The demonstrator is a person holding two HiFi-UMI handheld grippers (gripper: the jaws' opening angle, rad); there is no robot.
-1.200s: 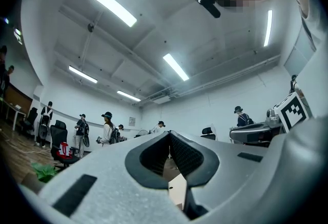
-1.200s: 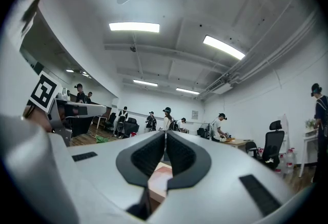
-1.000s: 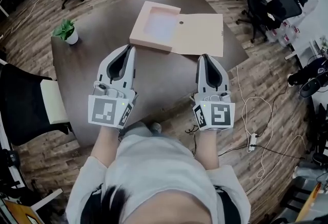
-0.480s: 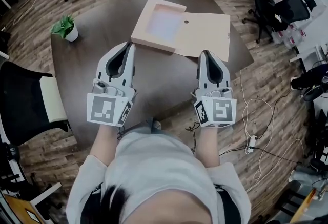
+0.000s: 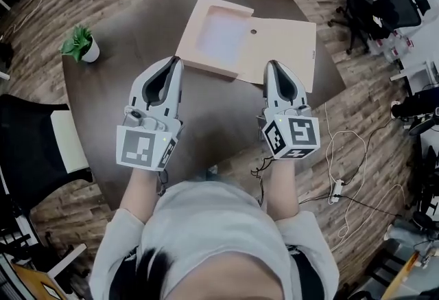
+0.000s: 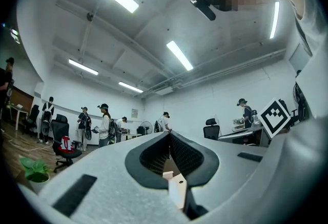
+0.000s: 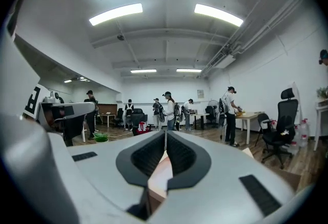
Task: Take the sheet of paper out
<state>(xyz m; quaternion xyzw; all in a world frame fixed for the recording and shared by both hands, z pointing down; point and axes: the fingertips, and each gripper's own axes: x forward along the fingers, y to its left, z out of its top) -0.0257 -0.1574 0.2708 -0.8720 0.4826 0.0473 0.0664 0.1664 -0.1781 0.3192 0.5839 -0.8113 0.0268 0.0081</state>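
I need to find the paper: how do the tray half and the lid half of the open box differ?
The tray half has raised walls and holds a pale sheet; the lid half lies flat and bare. The lid half has a small round hole; the tray half shows none. Both are peach-coloured and rest on the dark table.

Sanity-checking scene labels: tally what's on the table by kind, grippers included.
File box, lid open: 1
Sheet of paper, pale, lying in the box: 1
Potted plant: 1
Grippers, both shut and empty: 2, left gripper and right gripper
Total: 5
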